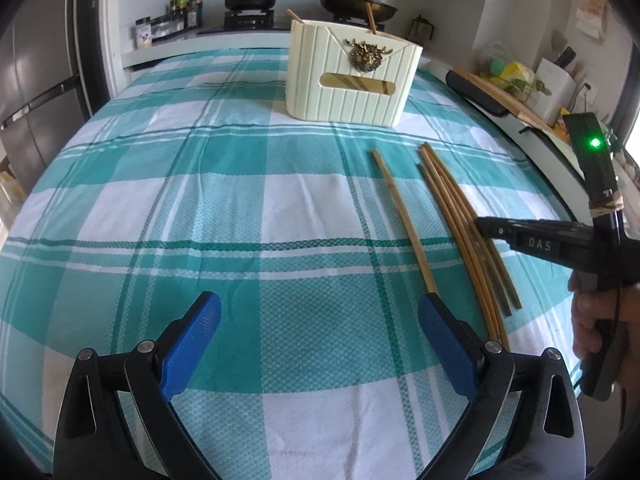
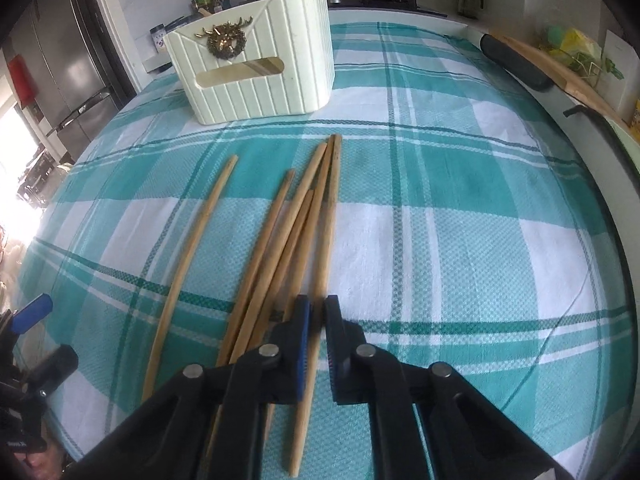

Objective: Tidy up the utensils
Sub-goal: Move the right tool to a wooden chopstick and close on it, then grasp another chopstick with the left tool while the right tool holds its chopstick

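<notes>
Both views are evenly bright with soft daylight, and the checked cloth on the surface (image 1: 224, 216) reads crisp, its weave sharp just ahead of the fingers (image 1: 192, 344). In the right wrist view a window patch far to the left of the fingers (image 2: 298, 344) is blown out to white (image 2: 16, 184), so the light probably enters from that side. Shadows are faint: a thin soft one hugs the chopsticks (image 2: 280, 232) lying ahead of the fingers. A green indicator light (image 1: 595, 143) flares slightly, up and to the right of the fingers. Fisheye distortion bows the cloth's stripes and bends the fridge (image 1: 36, 92) at far left; dark vignetting rounds the corners. The stove area (image 1: 248, 4) beyond looks softer, slightly hazy.
</notes>
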Tool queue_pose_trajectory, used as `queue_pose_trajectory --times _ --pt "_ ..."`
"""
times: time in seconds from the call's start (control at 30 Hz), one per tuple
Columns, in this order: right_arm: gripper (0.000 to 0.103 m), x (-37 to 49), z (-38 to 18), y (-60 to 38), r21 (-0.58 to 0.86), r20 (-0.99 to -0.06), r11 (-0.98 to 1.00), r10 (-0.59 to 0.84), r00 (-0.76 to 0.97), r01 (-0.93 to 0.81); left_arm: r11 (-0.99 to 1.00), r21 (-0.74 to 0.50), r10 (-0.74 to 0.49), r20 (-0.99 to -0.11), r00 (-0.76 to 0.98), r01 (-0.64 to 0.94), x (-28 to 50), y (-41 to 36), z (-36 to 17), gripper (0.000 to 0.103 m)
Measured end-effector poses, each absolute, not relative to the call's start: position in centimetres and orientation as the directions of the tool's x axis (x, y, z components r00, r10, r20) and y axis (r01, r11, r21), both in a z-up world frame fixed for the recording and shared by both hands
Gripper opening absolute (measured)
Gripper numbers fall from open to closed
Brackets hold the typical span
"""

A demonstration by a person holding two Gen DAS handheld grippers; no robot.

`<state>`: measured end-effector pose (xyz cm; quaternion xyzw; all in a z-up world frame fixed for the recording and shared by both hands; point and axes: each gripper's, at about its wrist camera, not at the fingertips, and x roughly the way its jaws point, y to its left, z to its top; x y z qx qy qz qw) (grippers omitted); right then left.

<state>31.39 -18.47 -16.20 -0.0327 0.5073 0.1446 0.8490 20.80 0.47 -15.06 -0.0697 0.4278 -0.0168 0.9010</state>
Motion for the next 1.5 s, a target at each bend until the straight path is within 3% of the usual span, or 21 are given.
queue_pose_trajectory --times 0.2,0.57,0.7,0.93,1.03,1.27,1.4,1.43,1.5 --pt "0.007 32.4 -16.3 -18.6 0.105 -0.862 0.959 0.220 0.456 -0.264 0.992 -0.127 -0.087 -0.778 0.622 -0.019 21.0 0.2 -15.0 0.099" --pt "0.007 25.2 -15.7 -22.5 0.042 -0.885 0.990 0.100 0.455 -0.136 0.990 -0.139 -0.122 -0.790 0.601 0.017 26.1 -1.9 -14.6 0.099" --pt "0.033 25.5 -15.5 -23.1 0.065 -0.881 0.987 0.125 0.456 -0.145 0.997 -0.074 -0.068 -0.813 0.578 0.012 29.1 -3.4 -15.7 0.099" --pt "0.033 28.9 -15.5 -22.2 0.055 -0.894 0.965 0.162 0.418 -0.257 0.999 -0.004 -0.026 -0.832 0.554 0.041 32.1 -4.2 -16.5 0.097" --pt "0.033 30.8 -15.8 -21.7 0.044 -0.900 0.951 0.170 0.402 -0.305 0.998 -0.037 -0.060 -0.856 0.513 0.055 33.7 -4.1 -17.0 0.087" --pt "0.029 35.9 -15.9 -20.3 0.048 -0.901 0.928 0.199 0.386 -0.369 0.996 -0.039 -0.076 -0.870 0.488 0.085 36.5 -4.6 -16.7 0.075" --pt "0.020 38.1 -16.2 -19.5 0.041 -0.901 0.923 0.200 0.385 -0.383 0.993 -0.046 -0.091 -0.882 0.462 0.107 37.7 -5.1 -16.6 0.070" --pt "0.015 38.6 -16.2 -19.4 0.041 -0.901 0.924 0.199 0.385 -0.381 0.993 -0.045 -0.092 -0.883 0.460 0.113 37.8 -5.1 -16.5 0.067" --pt "0.008 39.2 -16.2 -19.5 0.038 -0.904 0.925 0.193 0.381 -0.377 0.992 -0.047 -0.098 -0.881 0.462 0.121 38.1 -5.2 -16.4 0.049"
